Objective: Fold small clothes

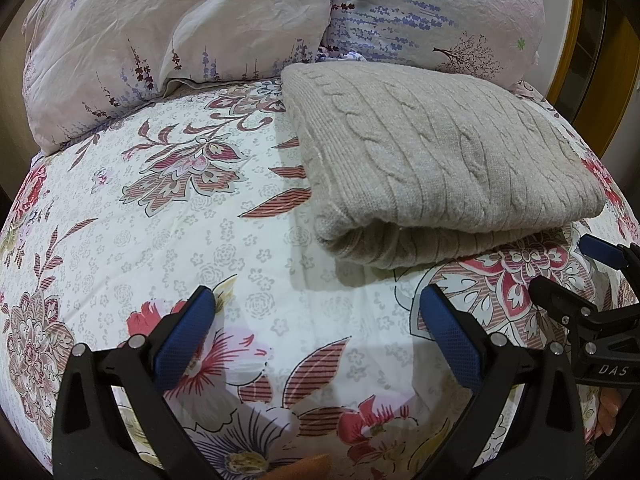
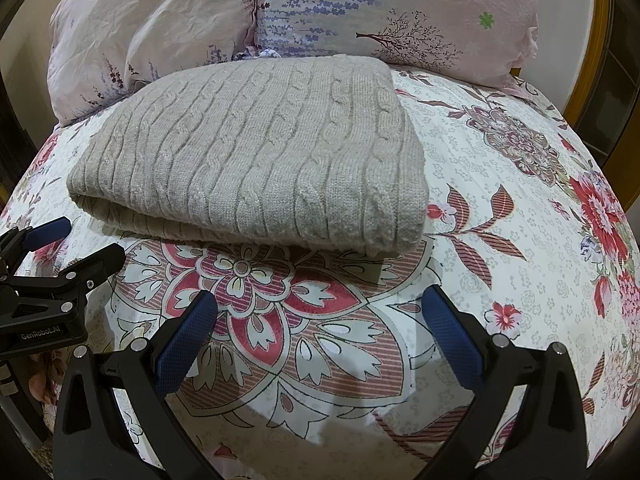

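A beige cable-knit sweater (image 1: 440, 164) lies folded into a thick rectangle on the floral bedsheet (image 1: 180, 220); it also shows in the right wrist view (image 2: 256, 152). My left gripper (image 1: 320, 312) is open and empty, hovering over the sheet just in front of the sweater's near left corner. My right gripper (image 2: 320, 312) is open and empty, in front of the sweater's near edge. The right gripper shows at the right edge of the left wrist view (image 1: 576, 268). The left gripper shows at the left edge of the right wrist view (image 2: 76, 240).
Two pale pillows with lavender prints (image 1: 180, 32) (image 2: 400, 8) lean behind the sweater at the head of the bed. A yellow wooden frame (image 2: 596, 60) stands at the far right. Floral sheet spreads to both sides of the sweater.
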Tool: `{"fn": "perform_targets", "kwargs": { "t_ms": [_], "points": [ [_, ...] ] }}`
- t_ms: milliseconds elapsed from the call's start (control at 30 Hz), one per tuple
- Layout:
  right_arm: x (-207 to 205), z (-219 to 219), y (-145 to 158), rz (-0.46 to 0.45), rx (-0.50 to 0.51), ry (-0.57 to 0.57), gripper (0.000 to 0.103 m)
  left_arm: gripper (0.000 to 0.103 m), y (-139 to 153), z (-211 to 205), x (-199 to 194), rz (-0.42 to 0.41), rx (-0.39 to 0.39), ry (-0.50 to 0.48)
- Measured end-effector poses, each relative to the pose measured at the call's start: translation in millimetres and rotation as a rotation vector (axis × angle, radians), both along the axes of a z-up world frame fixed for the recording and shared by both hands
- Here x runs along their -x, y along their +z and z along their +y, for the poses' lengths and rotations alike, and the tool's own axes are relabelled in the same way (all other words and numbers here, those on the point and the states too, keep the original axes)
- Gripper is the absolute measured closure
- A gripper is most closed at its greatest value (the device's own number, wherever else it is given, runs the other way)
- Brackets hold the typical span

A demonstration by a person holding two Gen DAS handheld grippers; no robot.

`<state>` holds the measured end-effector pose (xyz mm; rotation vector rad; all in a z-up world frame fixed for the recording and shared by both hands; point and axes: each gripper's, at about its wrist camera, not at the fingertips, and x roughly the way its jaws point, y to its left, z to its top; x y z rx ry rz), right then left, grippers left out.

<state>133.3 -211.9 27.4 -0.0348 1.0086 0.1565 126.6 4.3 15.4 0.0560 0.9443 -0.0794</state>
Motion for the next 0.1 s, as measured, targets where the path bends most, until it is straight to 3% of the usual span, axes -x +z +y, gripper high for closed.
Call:
{"fn": "perform_targets", "kwargs": {
  "t_ms": [100],
  "points": [
    [-0.1,0.2,-0.1,0.000,0.000,0.000,0.001,0.002,0.0,0.0,-0.1,0.000,0.000,0.000]
  ]
}}
